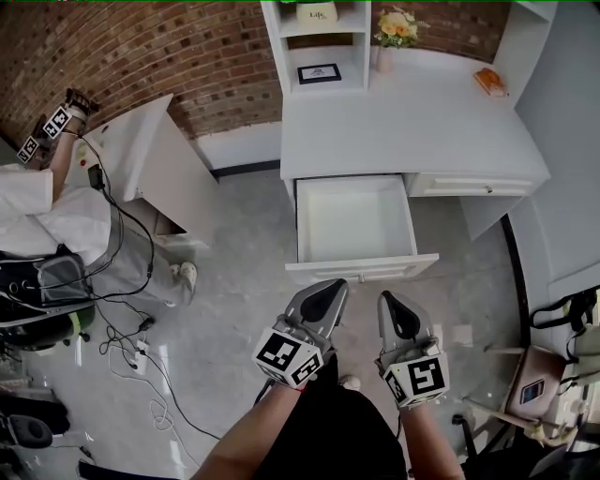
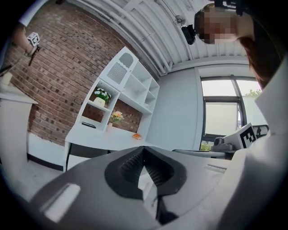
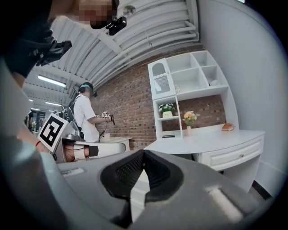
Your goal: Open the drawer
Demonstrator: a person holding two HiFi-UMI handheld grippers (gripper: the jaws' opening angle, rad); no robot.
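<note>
The drawer (image 1: 354,223) stands pulled out, white bottom showing.

Items, head view, clock positions from picture centre:
- Brick wall (image 1: 169,56), 11 o'clock, red-brown.
- Shelf unit (image 1: 349,66), white, 12 o'clock, standing on the desk top (image 1: 403,122); holds a dark picture frame (image 1: 319,72).
- Vase of yellow flowers (image 1: 394,28), 1 o'clock, just beside the shelf unit.
- Small orange item (image 1: 490,82), 2 o'clock, on the desk top.
- White cabinet (image 1: 141,159), 10 o'clock.
- Black cables (image 1: 131,234), 9 o'clock, trailing to a power strip (image 1: 139,356) at 8 o'clock.
- Shoe (image 1: 187,274), 9 o'clock.
- Stool (image 1: 534,389), 4 o'clock.
</note>
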